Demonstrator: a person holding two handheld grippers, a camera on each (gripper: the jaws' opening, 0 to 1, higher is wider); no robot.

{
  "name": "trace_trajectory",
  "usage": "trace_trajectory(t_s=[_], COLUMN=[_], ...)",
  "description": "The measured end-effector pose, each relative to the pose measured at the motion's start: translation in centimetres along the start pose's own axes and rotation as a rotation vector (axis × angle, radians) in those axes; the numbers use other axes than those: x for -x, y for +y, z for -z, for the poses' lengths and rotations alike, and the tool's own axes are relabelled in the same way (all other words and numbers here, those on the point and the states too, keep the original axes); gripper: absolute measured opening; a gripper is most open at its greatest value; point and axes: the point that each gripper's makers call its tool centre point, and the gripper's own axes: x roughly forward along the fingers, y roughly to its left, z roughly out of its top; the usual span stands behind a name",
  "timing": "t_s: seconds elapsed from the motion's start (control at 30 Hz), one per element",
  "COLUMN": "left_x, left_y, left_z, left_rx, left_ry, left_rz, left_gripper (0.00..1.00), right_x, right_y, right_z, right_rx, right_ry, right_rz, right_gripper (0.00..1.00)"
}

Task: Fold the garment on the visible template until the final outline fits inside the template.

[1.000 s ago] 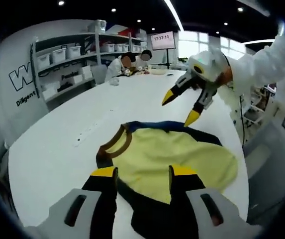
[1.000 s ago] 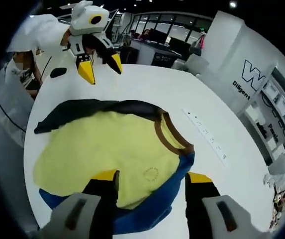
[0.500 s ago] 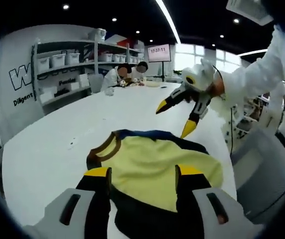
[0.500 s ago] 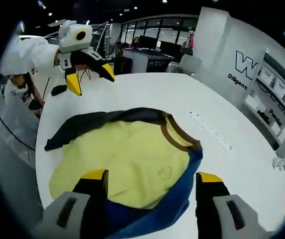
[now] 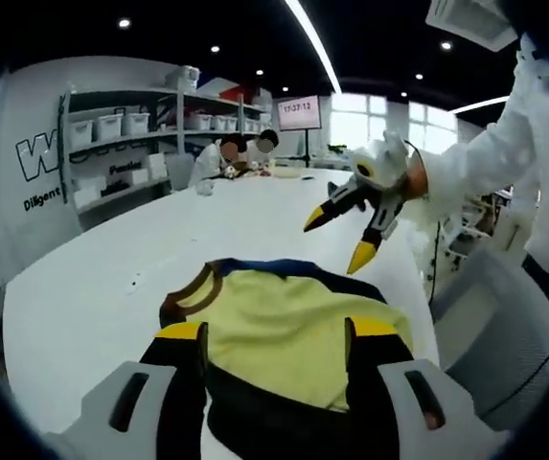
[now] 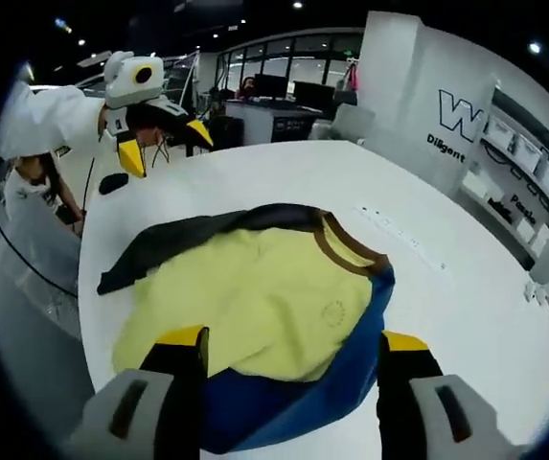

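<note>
Right now the yellow-fronted garment with navy and blue sleeves and a brown collar (image 6: pixel 255 307) lies flat on the white round-edged table (image 6: pixel 446 287), directly ahead of both grippers, which face it from opposite sides. In the right gripper view the right gripper (image 6: pixel 293 345) hangs above the blue sleeve edge nearest it, jaws spread and holding nothing, with the collar off to its right. In the left gripper view the left gripper (image 5: pixel 274 331) hovers over the dark hem side, jaws likewise apart and empty, collar to its left. The garment's long axis seems to run across both lines of approach. No template outline can be made out, possibly hidden under the cloth. Each gripper looks about equally near its own edge.
</note>
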Motion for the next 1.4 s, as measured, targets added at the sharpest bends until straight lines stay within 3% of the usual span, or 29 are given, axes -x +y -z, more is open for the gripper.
trace_trajectory(t_s=[0.6, 0.8, 1.03, 1.4], left_x=[0.8, 1.0, 1.1, 1.2], left_y=[-2.1, -2.7, -3.3, -3.7], left_z=[-0.5, -0.8, -0.6, -0.8], left_rx=[0.000, -0.002, -0.013, -0.020], left_ry=[-0.023, -0.031, -0.021, -0.024], left_rz=[0.014, 0.023, 0.033, 0.043], left_gripper=[0.57, 0.57, 0.56, 0.55], right_x=[2.5, 3.0, 3.1, 3.5], right_y=[1.6, 2.3, 4.8, 5.7], right_z=[4.7, 5.4, 7.3, 11.0], right_rx=[-0.098, -0.125, -0.200, -0.329], right_ry=[0.043, 0.041, 0.049, 0.091], right_rz=[0.036, 0.041, 0.034, 0.065], right_gripper=[0.68, 0.67, 0.63, 0.55])
